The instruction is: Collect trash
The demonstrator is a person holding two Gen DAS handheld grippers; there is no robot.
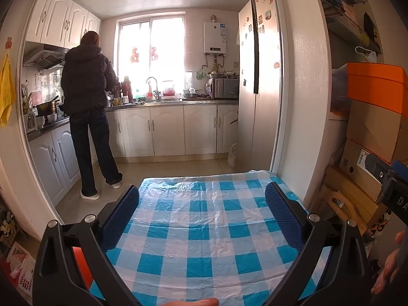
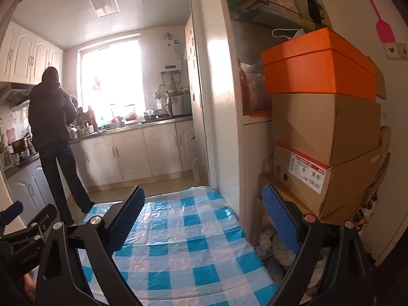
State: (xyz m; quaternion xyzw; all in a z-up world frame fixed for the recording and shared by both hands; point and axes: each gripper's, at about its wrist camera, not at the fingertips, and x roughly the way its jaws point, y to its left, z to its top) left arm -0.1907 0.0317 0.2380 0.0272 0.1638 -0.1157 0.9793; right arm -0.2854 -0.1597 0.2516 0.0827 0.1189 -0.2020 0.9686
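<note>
My left gripper (image 1: 202, 201) is open and empty, held over a table with a blue and white checked plastic cloth (image 1: 204, 242). My right gripper (image 2: 204, 204) is open and empty, over the right edge of the same cloth (image 2: 178, 250). The right gripper's body (image 1: 390, 186) shows at the right of the left wrist view. The left gripper's body (image 2: 28, 232) shows at the lower left of the right wrist view. Crumpled white paper or cloth (image 2: 278, 250) lies on the floor right of the table. No trash shows on the cloth.
A person in a dark jacket (image 1: 86, 89) stands at the kitchen counter (image 1: 165, 102) with their back to me. A fridge (image 1: 257, 76) stands behind the door frame. An orange box (image 2: 318, 63) tops stacked cardboard boxes (image 2: 326, 137) at the right. A white plastic bag (image 1: 232, 155) sits by the fridge.
</note>
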